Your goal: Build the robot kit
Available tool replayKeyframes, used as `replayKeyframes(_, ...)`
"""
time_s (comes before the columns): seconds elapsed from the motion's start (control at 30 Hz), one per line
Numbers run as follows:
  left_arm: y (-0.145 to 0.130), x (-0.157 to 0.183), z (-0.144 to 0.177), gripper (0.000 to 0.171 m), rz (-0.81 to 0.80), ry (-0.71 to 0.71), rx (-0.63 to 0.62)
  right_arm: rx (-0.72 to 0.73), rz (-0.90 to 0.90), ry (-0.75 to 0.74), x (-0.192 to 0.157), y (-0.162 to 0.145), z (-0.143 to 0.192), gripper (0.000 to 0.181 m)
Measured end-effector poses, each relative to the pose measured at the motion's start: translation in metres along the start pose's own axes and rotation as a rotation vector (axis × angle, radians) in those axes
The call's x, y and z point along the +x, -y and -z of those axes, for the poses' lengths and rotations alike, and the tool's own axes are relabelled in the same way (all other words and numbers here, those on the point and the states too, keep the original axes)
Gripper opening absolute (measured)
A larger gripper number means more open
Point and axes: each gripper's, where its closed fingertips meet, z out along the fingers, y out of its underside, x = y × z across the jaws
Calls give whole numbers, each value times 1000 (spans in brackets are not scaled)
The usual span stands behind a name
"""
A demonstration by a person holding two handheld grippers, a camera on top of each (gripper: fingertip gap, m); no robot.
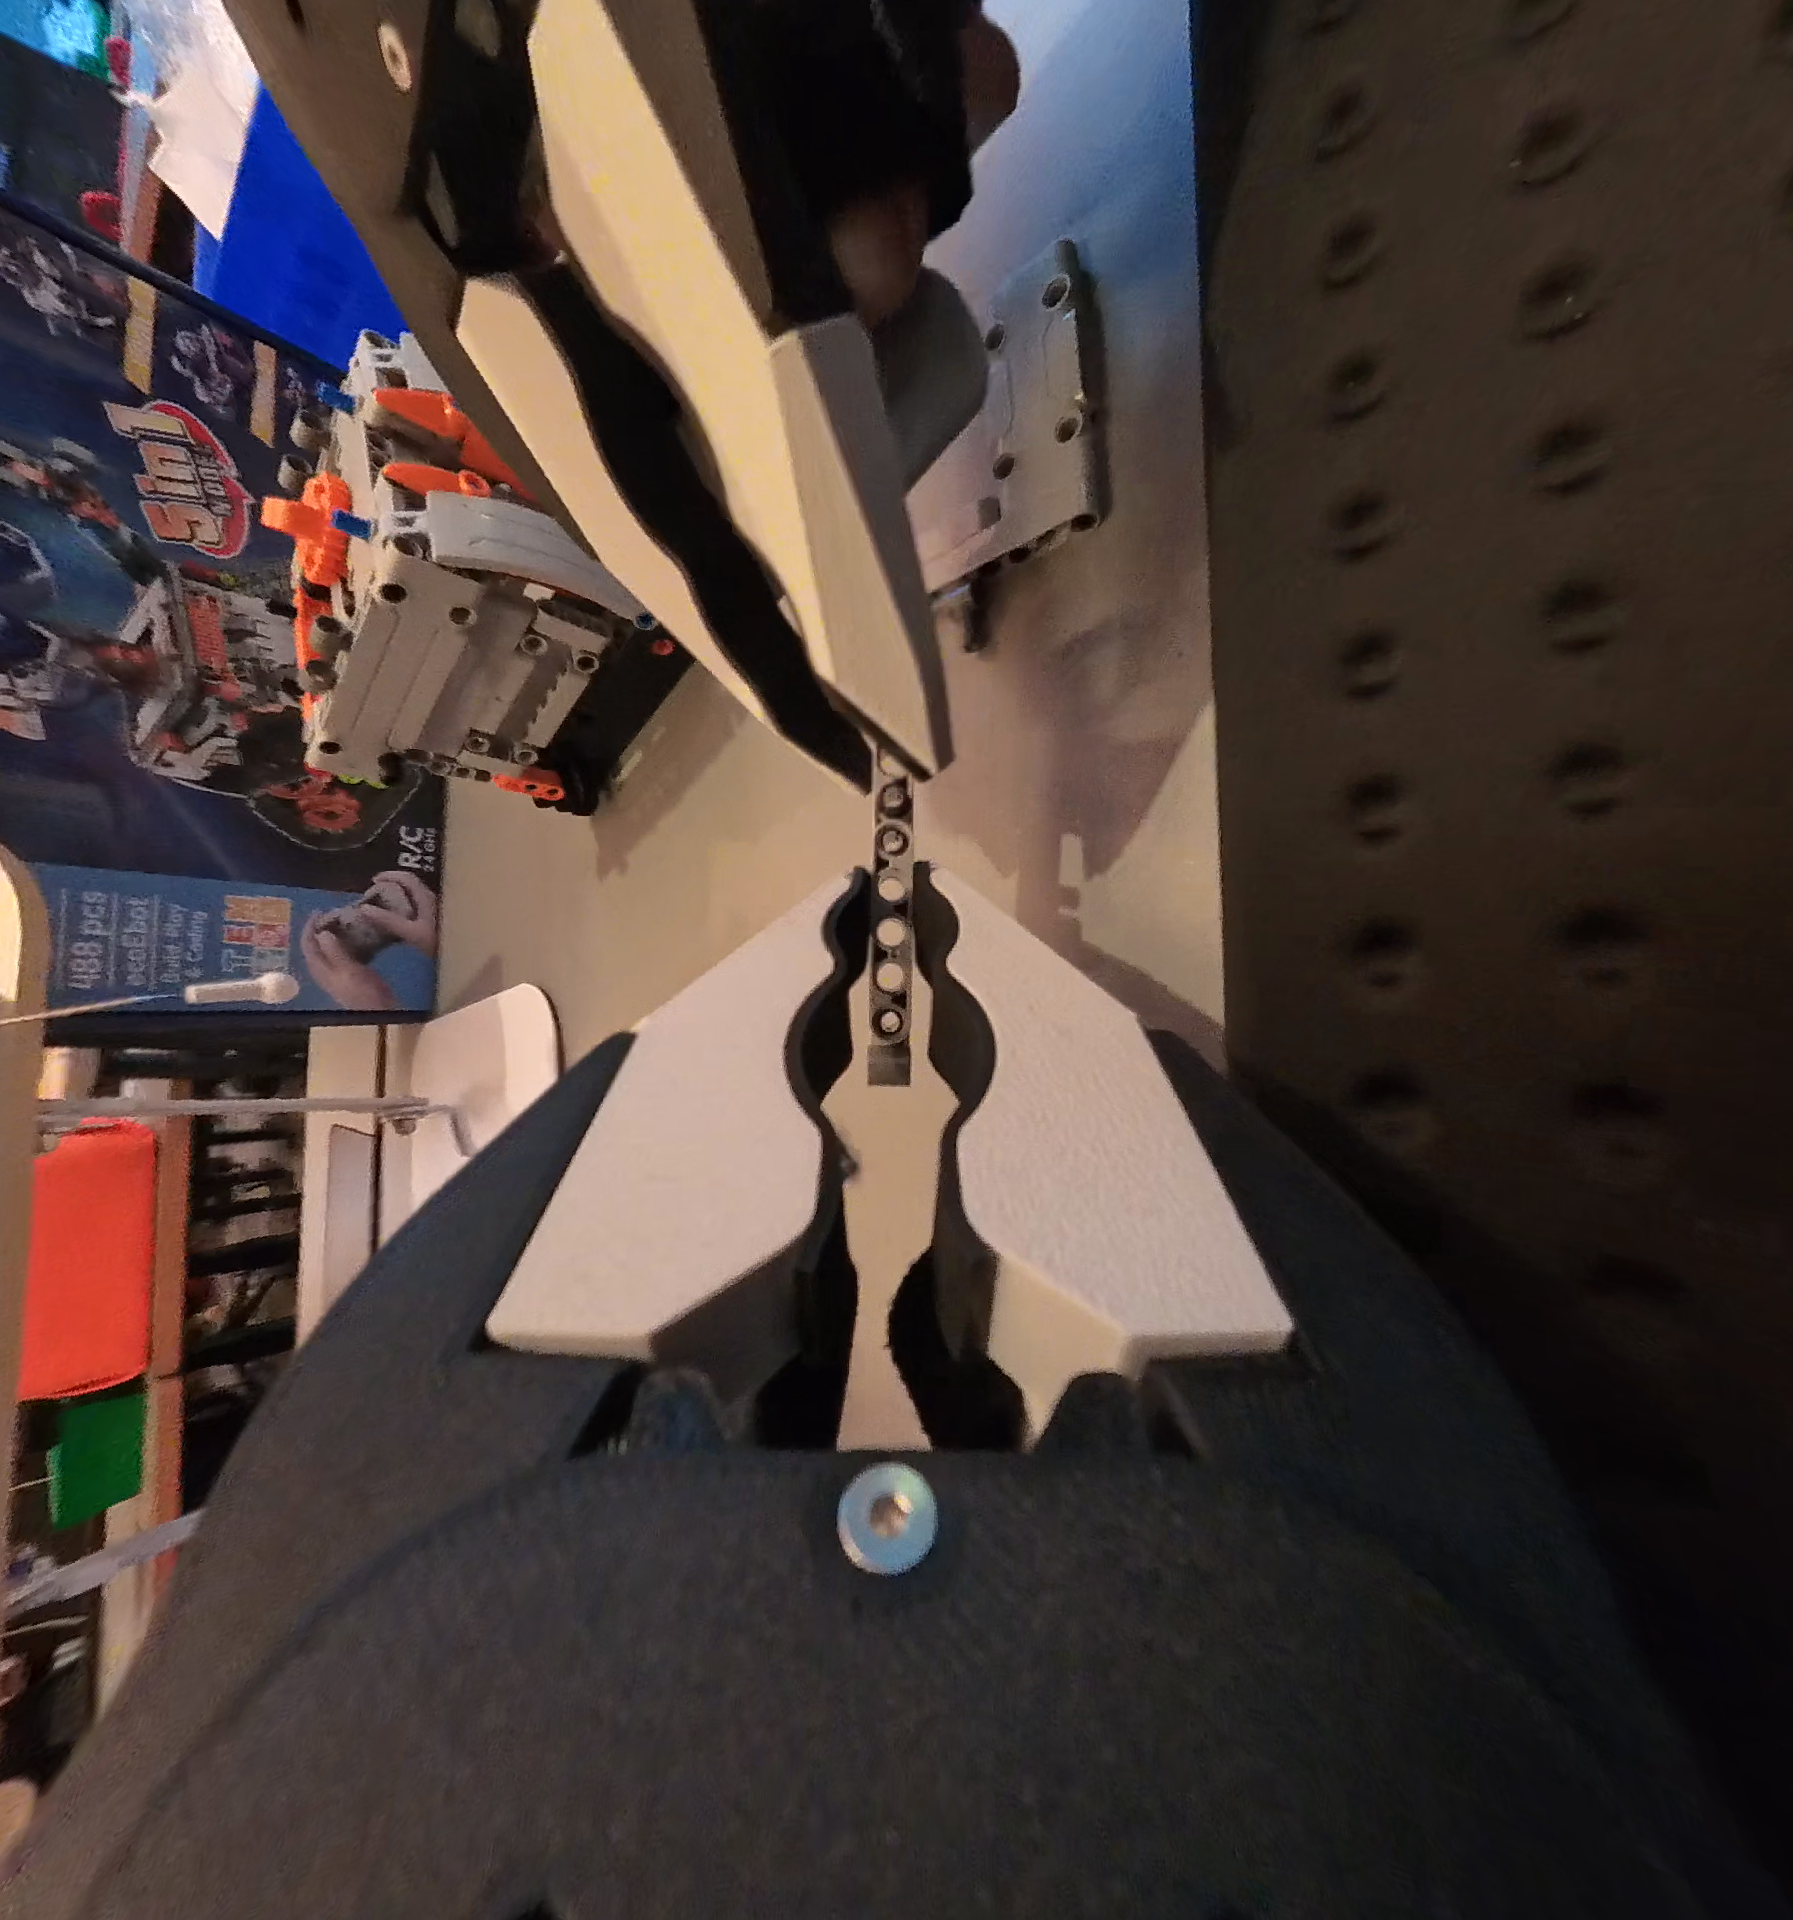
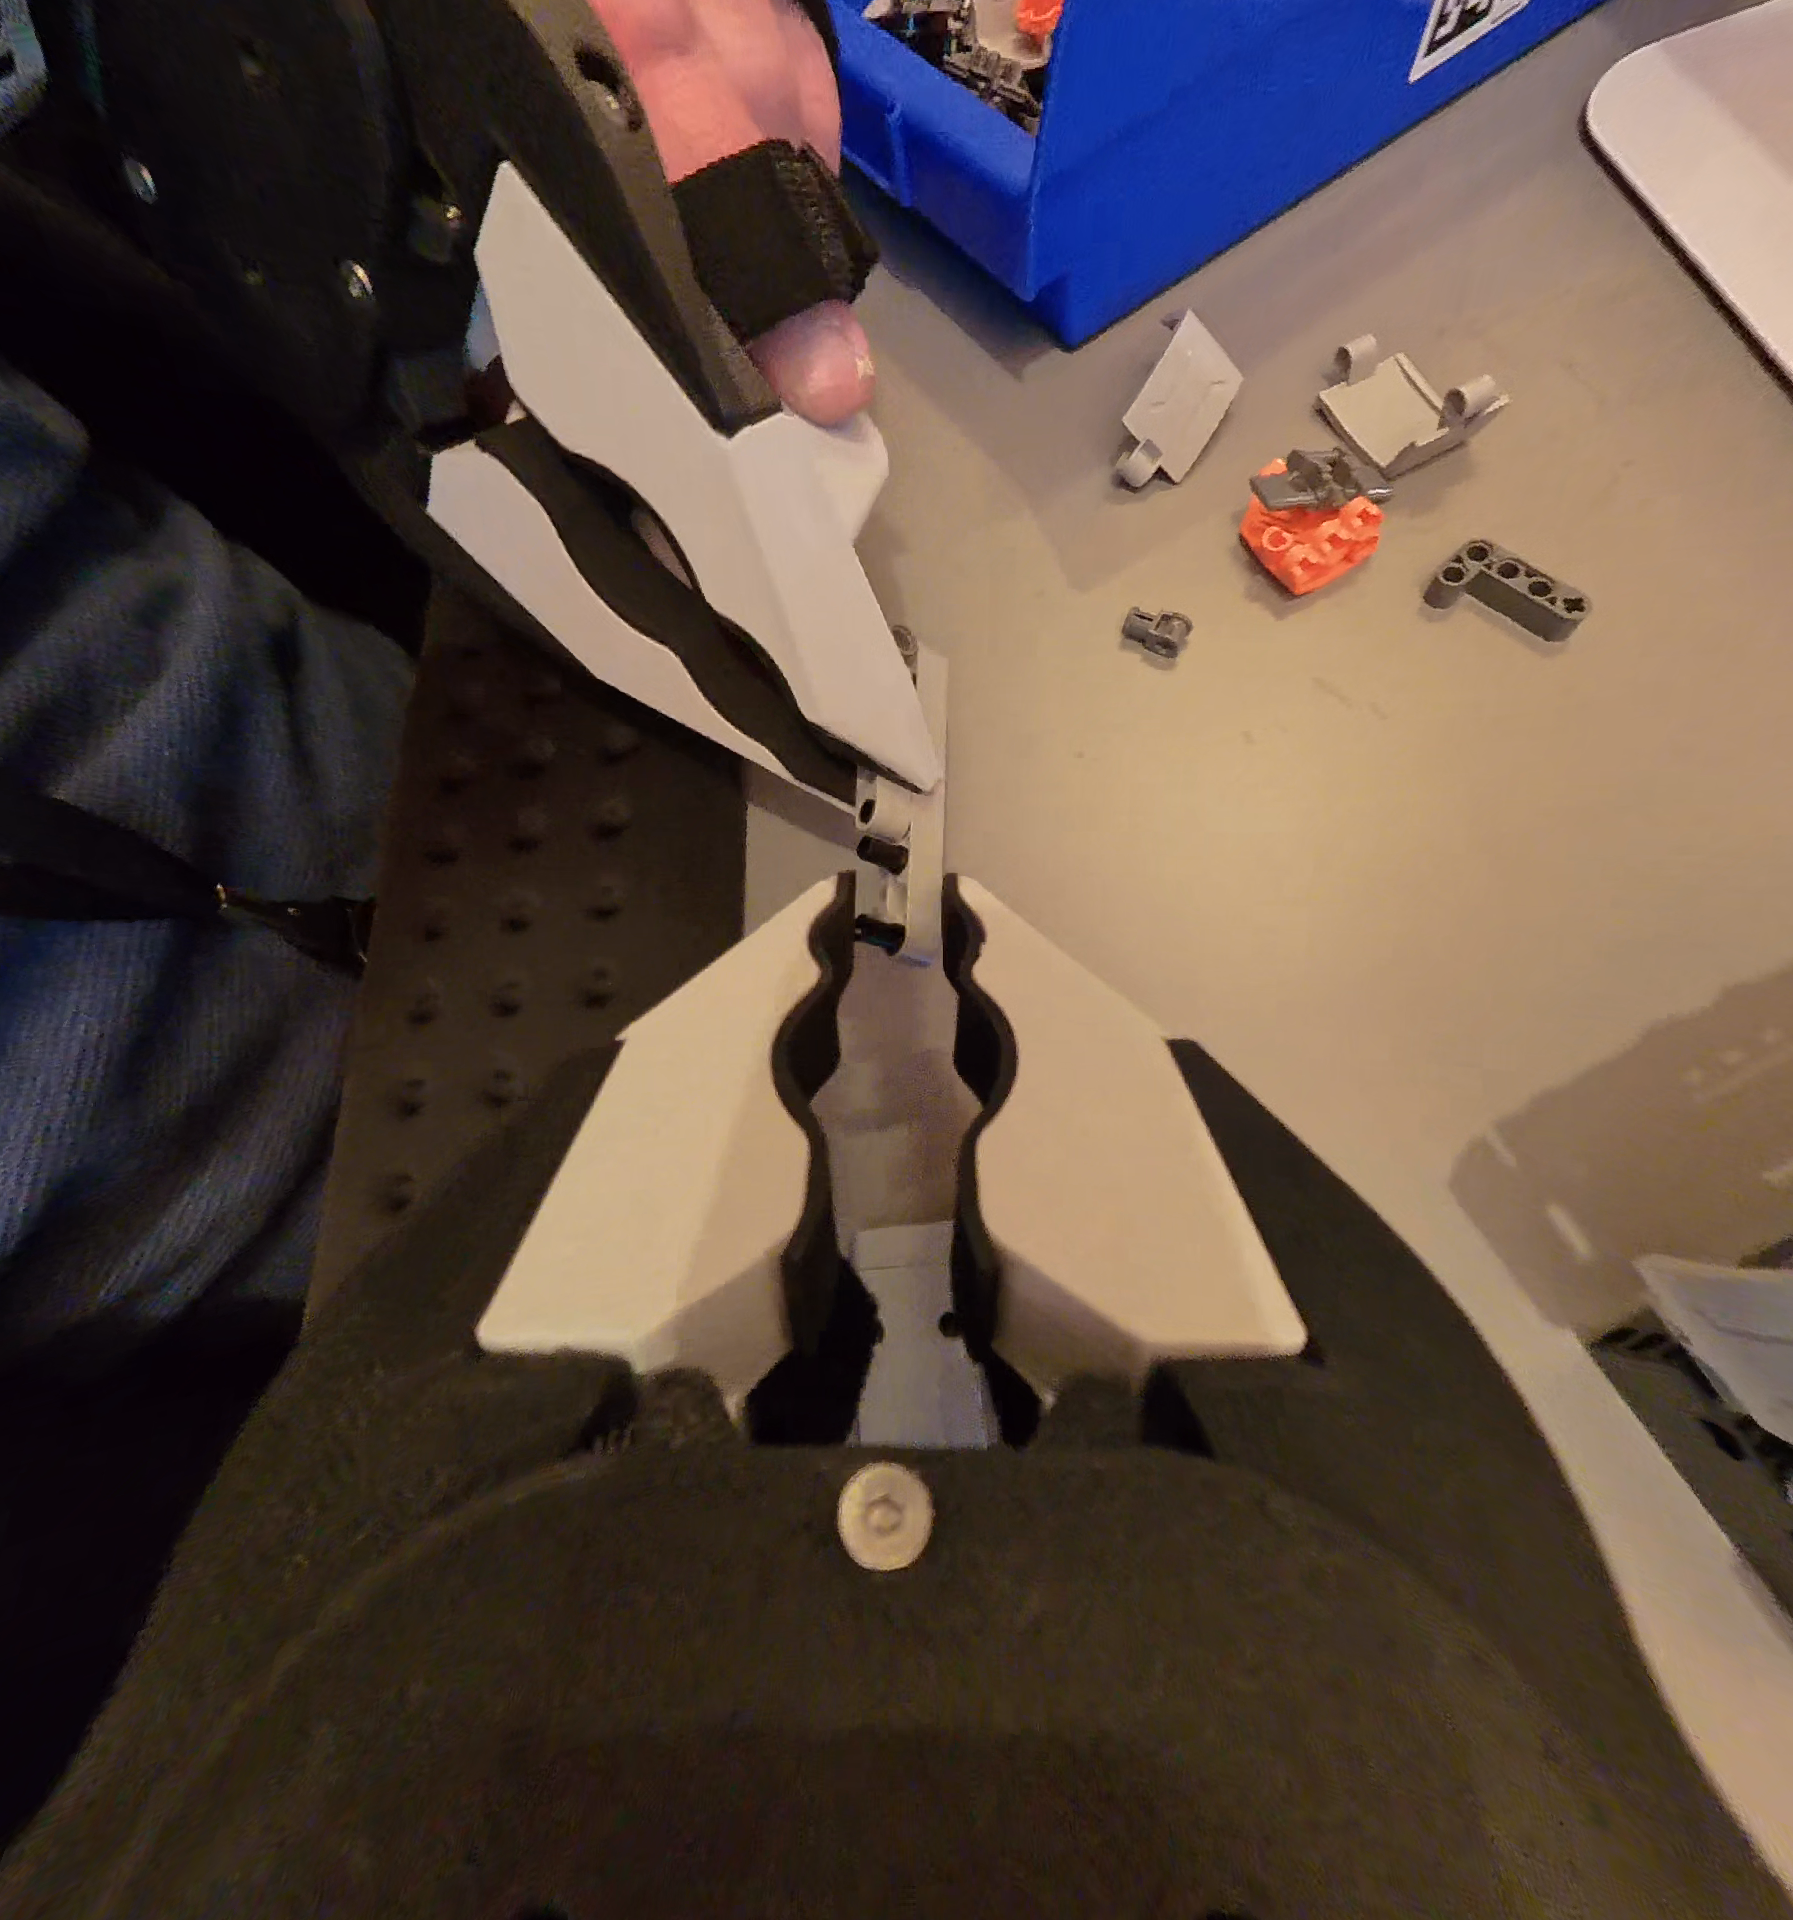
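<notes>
My left gripper (image 1: 892,894) is shut on a grey beam with a row of holes (image 1: 892,940), held above the table. My right gripper (image 1: 897,774) reaches in from the top of the left wrist view and pinches the beam's far end. In the right wrist view my right gripper (image 2: 897,902) is shut on the same piece (image 2: 921,862), which shows light grey with black pins in its side. The left gripper (image 2: 887,781) comes in from the upper left, tip to tip with the right one. A person's hand (image 2: 809,353) holds the left gripper.
A grey and orange brick model (image 1: 456,623) stands before a printed box (image 1: 144,623). A grey panel (image 1: 1017,447) lies beyond. A blue bin (image 2: 1131,156), loose grey parts (image 2: 1183,400) and an orange block (image 2: 1307,540) lie on the table. A black dotted mat (image 2: 518,935) is at left. Only a small space, under 4 cm, lies between the two pairs of fingers. Both grippers' tips are roughly 12 cm from the orange block (image 2: 1307,540).
</notes>
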Motion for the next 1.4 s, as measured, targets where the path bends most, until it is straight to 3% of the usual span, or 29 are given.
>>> replayKeyframes(0.2,3,-10,2,6,-5,58,12,16,53,-63,4,6,6,12)
replayKeyframes(0.4,-1,-28,8,21,185,59,54,50,159,-192,8,19,12,11)
replayKeyframes(0.8,-8,-33,7,7,278,45,63,147,204,-238,2,45,14,10)
replayKeyframes(1.1,-15,-50,17,11,381,91,100,161,289,-406,7,57,29,2)
replayKeyframes(1.4,-7,-56,27,4,261,182,120,220,233,-427,3,65,40,9)
